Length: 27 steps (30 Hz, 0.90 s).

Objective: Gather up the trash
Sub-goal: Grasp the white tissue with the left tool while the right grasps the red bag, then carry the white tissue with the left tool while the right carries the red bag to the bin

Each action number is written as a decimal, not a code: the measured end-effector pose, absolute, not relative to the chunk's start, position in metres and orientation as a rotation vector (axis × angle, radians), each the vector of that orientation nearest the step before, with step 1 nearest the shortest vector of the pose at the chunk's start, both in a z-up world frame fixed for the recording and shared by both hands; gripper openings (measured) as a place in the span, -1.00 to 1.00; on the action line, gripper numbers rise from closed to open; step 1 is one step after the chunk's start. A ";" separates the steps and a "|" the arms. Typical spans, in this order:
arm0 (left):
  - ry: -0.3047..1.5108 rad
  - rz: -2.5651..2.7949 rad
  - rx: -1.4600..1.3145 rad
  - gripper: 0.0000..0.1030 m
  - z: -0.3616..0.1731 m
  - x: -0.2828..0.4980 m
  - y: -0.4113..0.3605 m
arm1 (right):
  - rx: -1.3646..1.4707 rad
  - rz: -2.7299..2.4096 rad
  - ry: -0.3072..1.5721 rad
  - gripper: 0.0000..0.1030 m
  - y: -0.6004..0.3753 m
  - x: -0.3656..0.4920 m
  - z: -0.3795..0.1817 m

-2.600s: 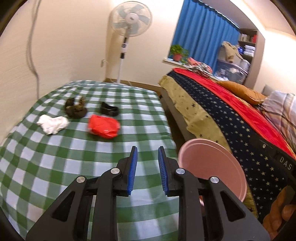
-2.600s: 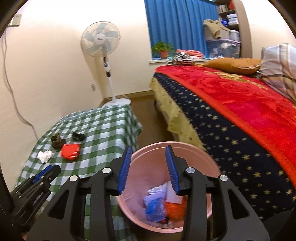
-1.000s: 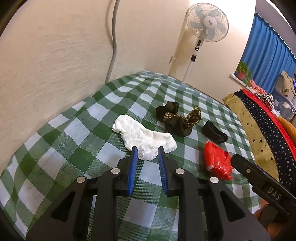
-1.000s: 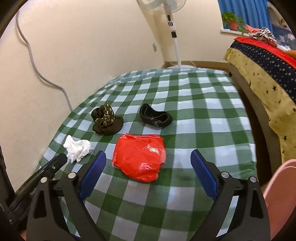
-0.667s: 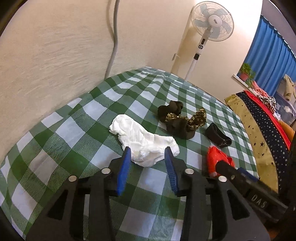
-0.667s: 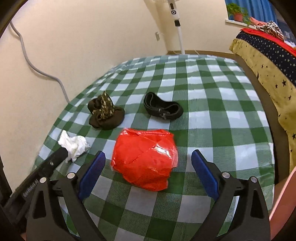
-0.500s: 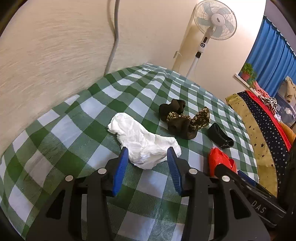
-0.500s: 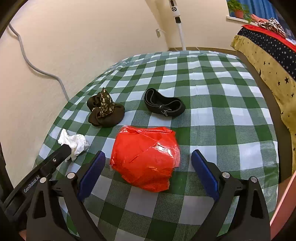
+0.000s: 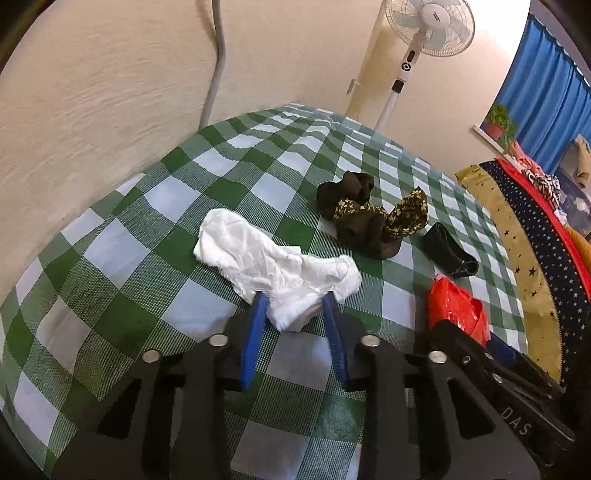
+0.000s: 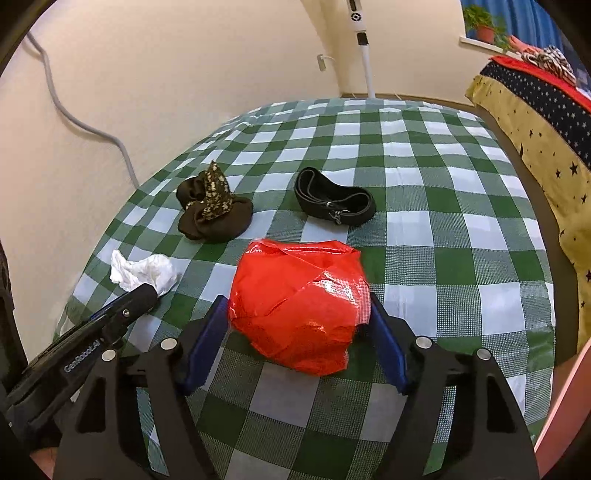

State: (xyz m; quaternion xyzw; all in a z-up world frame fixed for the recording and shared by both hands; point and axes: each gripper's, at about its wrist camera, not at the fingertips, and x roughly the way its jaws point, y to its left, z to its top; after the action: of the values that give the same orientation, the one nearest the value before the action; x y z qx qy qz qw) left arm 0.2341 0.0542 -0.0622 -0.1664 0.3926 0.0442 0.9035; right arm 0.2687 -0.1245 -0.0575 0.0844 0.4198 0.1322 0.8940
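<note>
A crumpled white tissue lies on the green checked tablecloth. My left gripper is closing, and its blue pads pinch the tissue's near end. To the right lies a red plastic bag. My right gripper straddles it with jaws still wide and closing. Its pads stand at the bag's two sides, and the bag is not squeezed. In the right wrist view the tissue shows at the tip of the left gripper.
A dark fabric bundle and a black strap lie farther back on the table. A bed runs along the right side, a pink bin's rim shows bottom right, and a fan stands behind the table.
Both grippers came down toward the table. The left jaws opened, then closed onto the tissue's near end. The right jaws narrowed from fully wide to the red bag's sides.
</note>
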 end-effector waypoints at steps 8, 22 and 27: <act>0.780 0.080 -0.293 -0.76 -0.055 0.225 0.046 | 0.186 0.251 0.812 0.39 -0.138 0.246 -0.038; 0.700 0.011 -0.251 -0.77 -0.012 0.185 0.030 | 0.160 0.147 0.722 0.39 -0.173 0.175 0.012; 0.675 -0.022 -0.229 -0.77 0.002 0.166 0.022 | 0.171 0.108 0.690 0.39 -0.189 0.147 0.027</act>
State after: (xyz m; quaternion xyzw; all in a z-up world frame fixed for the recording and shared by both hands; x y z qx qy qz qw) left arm 0.1657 0.0221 0.0021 -0.1119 0.3303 -0.0106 0.9372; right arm 0.1466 -0.1893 0.0266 0.0836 0.3378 0.0527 0.9360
